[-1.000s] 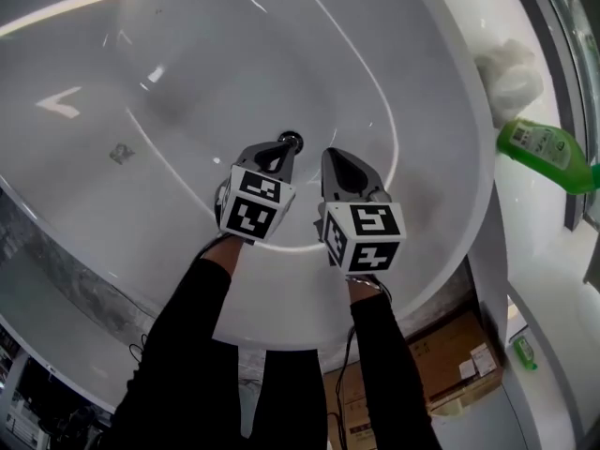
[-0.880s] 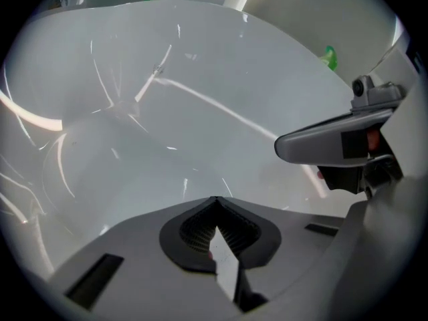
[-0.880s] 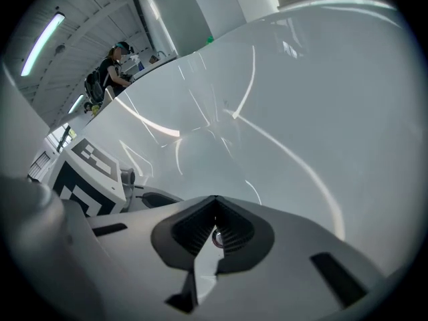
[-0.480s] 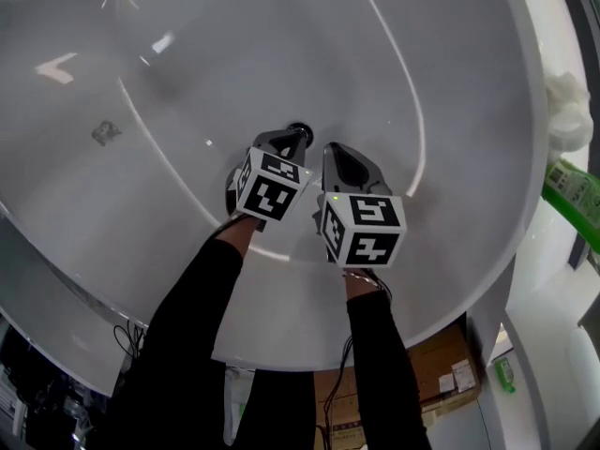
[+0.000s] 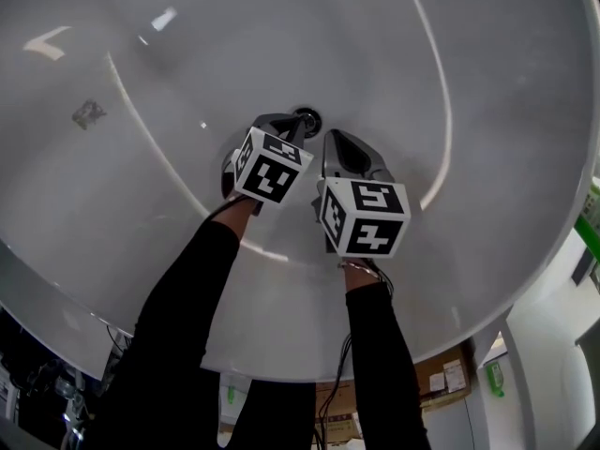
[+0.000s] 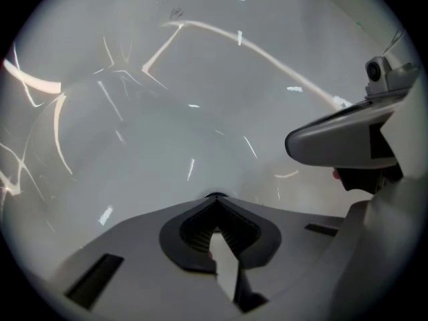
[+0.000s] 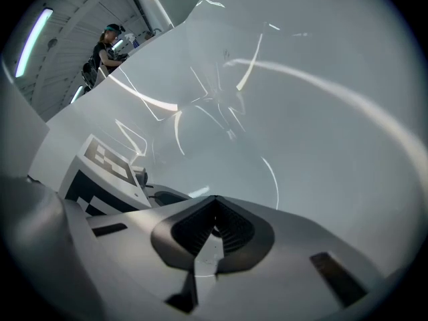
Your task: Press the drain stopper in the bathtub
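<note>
Hovering by the drain stopper [image 5: 308, 117] in the bathtub [image 5: 469, 64], left gripper [image 5: 292, 128] and right gripper [image 5: 331, 142] are closed, empty.

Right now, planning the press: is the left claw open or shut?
Shut: the left claw shows both jaws meeting at the tip, nothing between.

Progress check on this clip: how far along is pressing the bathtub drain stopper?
Done: both grippers are down inside the bathtub. In hand: the left gripper, jaws shut and empty, has its tip right at the drain stopper; contact cannot be confirmed. The right gripper, jaws also shut, sits beside it. Left: the press itself, since nothing shows the stopper pushed down.
</note>
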{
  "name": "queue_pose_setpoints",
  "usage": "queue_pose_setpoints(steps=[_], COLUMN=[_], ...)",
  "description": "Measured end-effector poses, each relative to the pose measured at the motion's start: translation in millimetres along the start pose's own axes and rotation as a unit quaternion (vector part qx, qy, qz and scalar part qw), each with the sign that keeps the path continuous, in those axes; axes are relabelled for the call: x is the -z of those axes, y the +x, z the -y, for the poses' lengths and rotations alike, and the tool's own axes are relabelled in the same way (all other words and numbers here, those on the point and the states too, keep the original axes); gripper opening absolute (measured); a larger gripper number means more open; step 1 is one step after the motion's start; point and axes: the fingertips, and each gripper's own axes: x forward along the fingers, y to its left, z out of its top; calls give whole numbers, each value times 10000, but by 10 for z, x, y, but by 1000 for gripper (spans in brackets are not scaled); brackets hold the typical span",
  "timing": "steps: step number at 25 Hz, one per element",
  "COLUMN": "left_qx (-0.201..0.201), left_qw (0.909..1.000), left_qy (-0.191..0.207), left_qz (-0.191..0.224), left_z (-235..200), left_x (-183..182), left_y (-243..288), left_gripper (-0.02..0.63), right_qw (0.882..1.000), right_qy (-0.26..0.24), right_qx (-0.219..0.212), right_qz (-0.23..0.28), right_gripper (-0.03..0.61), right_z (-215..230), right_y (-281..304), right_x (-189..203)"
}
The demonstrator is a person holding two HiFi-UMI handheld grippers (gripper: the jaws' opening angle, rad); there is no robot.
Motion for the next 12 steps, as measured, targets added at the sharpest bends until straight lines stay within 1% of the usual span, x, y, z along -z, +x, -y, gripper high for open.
queue_pose_setpoints(steps=[12], left_qx=[-29], left_qw=[9999], left_qy=[-112], left_qz=[-77], left_z=[-43], left_x=[152], left_y=[322], left_gripper=[8], right_qw=[9992], right_qy=[-110], right_qx=[-30], right_qz=[-386], right_gripper=[2], right_z=[29], right_y=[252], right_x=[291])
